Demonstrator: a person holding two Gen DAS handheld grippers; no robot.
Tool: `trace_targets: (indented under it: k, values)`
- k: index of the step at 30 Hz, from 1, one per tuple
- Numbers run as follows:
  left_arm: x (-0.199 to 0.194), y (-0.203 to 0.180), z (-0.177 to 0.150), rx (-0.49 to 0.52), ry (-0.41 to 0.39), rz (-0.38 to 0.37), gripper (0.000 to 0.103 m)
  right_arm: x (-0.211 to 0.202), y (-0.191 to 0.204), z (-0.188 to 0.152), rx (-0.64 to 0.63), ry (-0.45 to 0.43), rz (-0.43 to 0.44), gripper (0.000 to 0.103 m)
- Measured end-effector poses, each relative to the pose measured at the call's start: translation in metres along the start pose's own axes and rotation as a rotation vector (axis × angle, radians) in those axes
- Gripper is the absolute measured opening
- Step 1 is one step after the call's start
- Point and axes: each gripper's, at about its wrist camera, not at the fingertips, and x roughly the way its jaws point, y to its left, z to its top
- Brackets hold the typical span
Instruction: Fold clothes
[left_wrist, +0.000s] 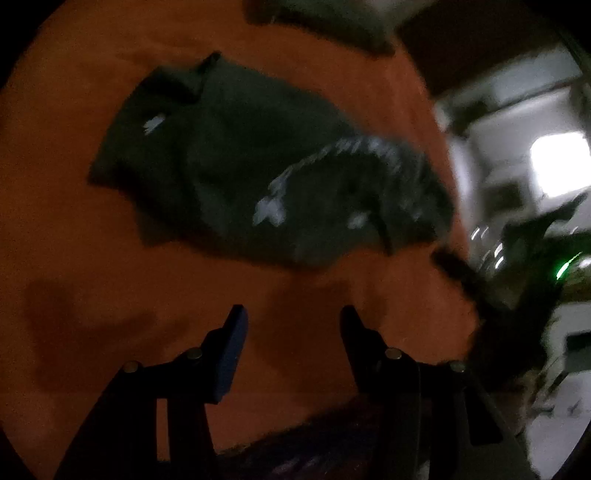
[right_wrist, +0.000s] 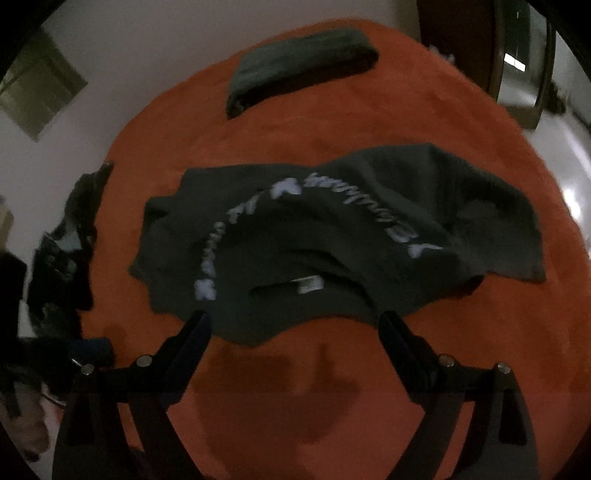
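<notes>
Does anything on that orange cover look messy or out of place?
Yes: the dark printed shirt lies rumpled and skewed on the orange cover, its white lettering bent by creases. Behind it, a dark folded piece sits tidy. More dark clothes hang off the cover's left edge.

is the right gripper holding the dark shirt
No, the right gripper stands open above the orange cover, its fingers spread with nothing pinched, and the dark shirt lies loose beyond them.

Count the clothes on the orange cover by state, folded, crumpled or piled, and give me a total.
Folded garment: 1
Crumpled dark shirt with pale lettering: 1
Dark pile at the cover's left edge: 1, pieces unclear
Total: 3
</notes>
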Motion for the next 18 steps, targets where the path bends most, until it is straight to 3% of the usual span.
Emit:
trace_targets:
  k: [3, 5, 8, 11, 18]
  values:
    - [0.03, 0.007, 0.004, -0.017, 0.072, 0.068, 0.057, 0.005, -0.018, -0.02, -0.058, -0.051, -0.07, 0.091]
    - [0.056, 0.022, 0.008, -0.081, 0.127, 0.065, 0.057, 0.008, -0.037, -0.032, -0.04, -0.078, -0.062, 0.091]
    - [0.075, 0.046, 0.01, -0.208, 0.125, 0.005, 0.057, 0.016, -0.07, -0.045, 0.058, -0.105, 0.033, 0.091]
    - [0.08, 0.051, 0.016, -0.251, 0.103, -0.042, 0.057, 0.022, -0.09, -0.054, 0.143, -0.119, 0.111, 0.091]
    - [0.092, 0.048, 0.019, -0.382, 0.058, -0.186, 0.057, 0.047, -0.11, -0.063, 0.255, -0.03, 0.169, 0.091]
